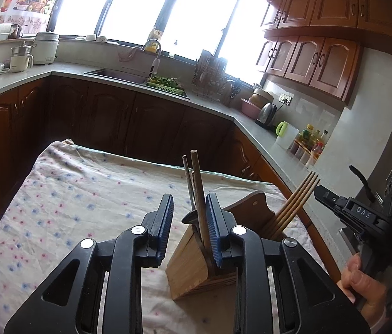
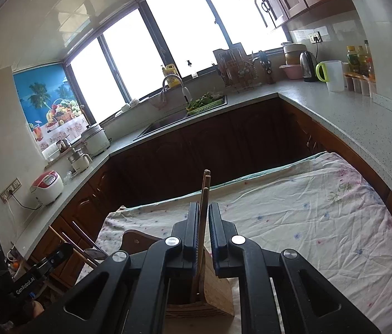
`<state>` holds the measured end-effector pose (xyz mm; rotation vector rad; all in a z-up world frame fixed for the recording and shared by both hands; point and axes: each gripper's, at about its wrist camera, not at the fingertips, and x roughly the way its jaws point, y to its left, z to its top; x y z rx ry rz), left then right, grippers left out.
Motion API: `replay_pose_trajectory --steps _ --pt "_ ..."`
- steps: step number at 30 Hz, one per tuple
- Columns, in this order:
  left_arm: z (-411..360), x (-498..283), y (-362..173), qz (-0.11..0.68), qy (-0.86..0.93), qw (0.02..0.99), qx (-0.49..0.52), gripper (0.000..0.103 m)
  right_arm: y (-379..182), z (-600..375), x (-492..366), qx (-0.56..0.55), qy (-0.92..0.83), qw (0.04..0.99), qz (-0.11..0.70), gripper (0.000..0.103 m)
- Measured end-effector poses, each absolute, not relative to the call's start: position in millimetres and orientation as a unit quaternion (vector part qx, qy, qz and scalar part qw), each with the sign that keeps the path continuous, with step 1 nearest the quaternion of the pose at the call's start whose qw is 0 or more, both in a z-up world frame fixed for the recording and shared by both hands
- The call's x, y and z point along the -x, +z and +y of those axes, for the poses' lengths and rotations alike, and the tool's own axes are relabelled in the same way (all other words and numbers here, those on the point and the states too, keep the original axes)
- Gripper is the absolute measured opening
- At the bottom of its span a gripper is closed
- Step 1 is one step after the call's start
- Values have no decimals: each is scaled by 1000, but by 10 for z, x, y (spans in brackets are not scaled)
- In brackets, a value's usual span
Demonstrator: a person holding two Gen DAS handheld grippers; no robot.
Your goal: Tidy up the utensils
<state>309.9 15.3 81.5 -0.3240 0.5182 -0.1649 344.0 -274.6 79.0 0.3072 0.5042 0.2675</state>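
Observation:
A wooden utensil holder (image 1: 193, 264) stands on the cloth-covered table (image 1: 70, 194). Its near compartment holds brown chopsticks (image 1: 199, 192) and a metal spoon (image 1: 190, 217). My left gripper (image 1: 189, 203) is open above that compartment; the chopsticks lean against its right finger. Several wooden chopsticks (image 1: 296, 203) stand tilted in the holder's right compartment. In the right wrist view my right gripper (image 2: 203, 217) stands narrowly open around those chopsticks (image 2: 204, 208) over the holder (image 2: 215, 295). The right gripper's body (image 1: 362, 217) shows at the right edge of the left wrist view.
The flowered cloth spreads left (image 1: 56, 208) and right (image 2: 321, 222) of the holder. A counter (image 1: 279, 150) with a kettle (image 1: 266, 112), a jug and bottles runs close on the right. A sink (image 1: 129, 73) lies beyond, under the window.

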Motion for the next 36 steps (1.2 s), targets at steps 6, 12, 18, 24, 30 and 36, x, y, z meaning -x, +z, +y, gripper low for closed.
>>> replay_pose_trajectory --steps 6,12,18,24,30,36 --pt "219 -3058 797 255 -64 951 165 61 813 -2765 -3395 -162 136 948 240 42" --pt "258 -2997 789 258 -43 952 158 83 842 -2752 -3290 -162 148 949 228 73" --pt "282 -2875 764 267 -41 951 149 90 856 -2731 -3133 -161 157 947 231 85" --pt "319 -2613 793 259 -32 954 145 92 879 -2683 -2850 -146 168 950 221 92" --pt "330 -2314 858 249 -33 959 135 93 861 -2662 -2541 -139 175 951 213 94" --pt "295 -1982 917 234 -34 964 121 97 847 -2690 -2252 -143 180 951 205 94"
